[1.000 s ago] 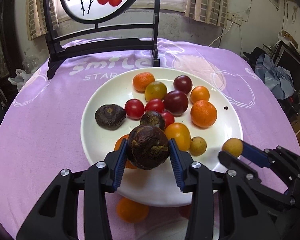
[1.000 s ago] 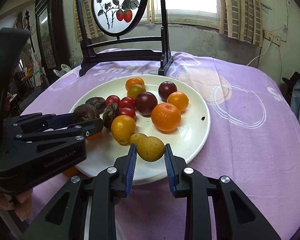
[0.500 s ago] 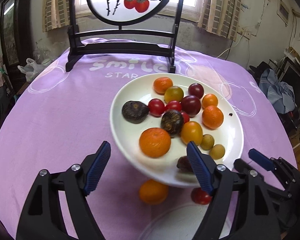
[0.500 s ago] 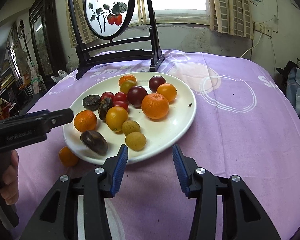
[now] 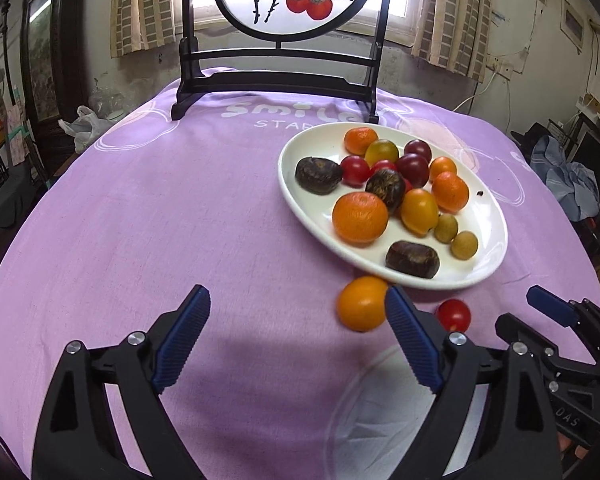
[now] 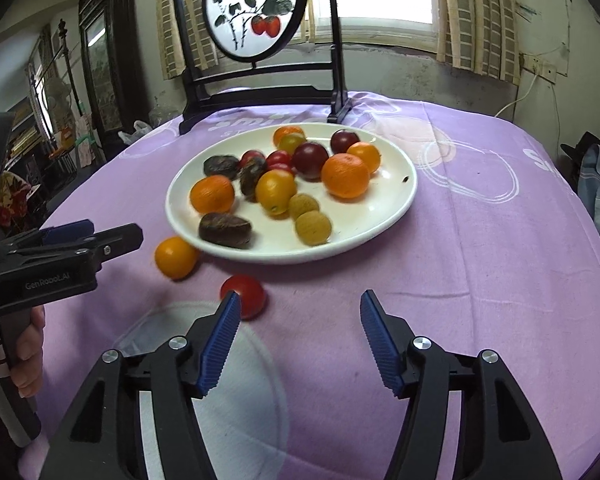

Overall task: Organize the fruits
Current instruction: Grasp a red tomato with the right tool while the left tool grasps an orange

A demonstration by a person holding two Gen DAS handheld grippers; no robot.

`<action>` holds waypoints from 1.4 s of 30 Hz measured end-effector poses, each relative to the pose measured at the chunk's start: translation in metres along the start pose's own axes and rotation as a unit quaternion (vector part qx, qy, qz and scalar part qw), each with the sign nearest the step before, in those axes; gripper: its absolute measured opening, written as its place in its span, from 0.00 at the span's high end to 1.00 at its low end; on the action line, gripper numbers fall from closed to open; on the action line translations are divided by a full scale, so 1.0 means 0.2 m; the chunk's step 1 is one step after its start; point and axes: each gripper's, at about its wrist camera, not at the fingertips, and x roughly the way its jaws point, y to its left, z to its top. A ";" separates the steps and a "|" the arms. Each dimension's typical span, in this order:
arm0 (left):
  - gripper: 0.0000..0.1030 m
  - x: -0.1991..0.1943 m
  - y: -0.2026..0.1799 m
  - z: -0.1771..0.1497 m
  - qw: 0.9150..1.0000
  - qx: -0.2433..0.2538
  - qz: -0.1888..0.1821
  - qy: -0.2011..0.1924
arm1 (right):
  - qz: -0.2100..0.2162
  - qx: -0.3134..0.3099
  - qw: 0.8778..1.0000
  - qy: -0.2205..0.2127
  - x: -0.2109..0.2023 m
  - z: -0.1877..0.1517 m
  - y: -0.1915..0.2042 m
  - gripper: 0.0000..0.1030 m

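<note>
Regrouping between placements: left gripper [image 5: 296,340] and right gripper [image 6: 298,338] jaws just opening, now apart, empty. Orange fruit [image 6: 176,257], red tomato [image 6: 246,295] on cloth beside plate [image 6: 396,204]; next grasp needs centring.

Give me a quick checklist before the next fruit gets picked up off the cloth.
1. Left gripper empty: ok; its jaws have just been opening, nothing between them.
2. Right gripper empty: ok; jaws have just been opening too, only cloth between them.
3. Fruit left off the plate: not ok; an orange and a red tomato lie on the cloth.
4. Gripper lined up on a loose fruit: not ok; the tomato sits just outside the right gripper's left finger.
5. Room on the plate: ok; bare patch at its right side.
</note>
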 end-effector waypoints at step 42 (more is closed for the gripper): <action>0.15 0.07 0.01 -0.06 1.000 0.020 0.003 0.020 | 0.005 -0.005 0.999 0.045 0.06 -0.06 0.10 0.70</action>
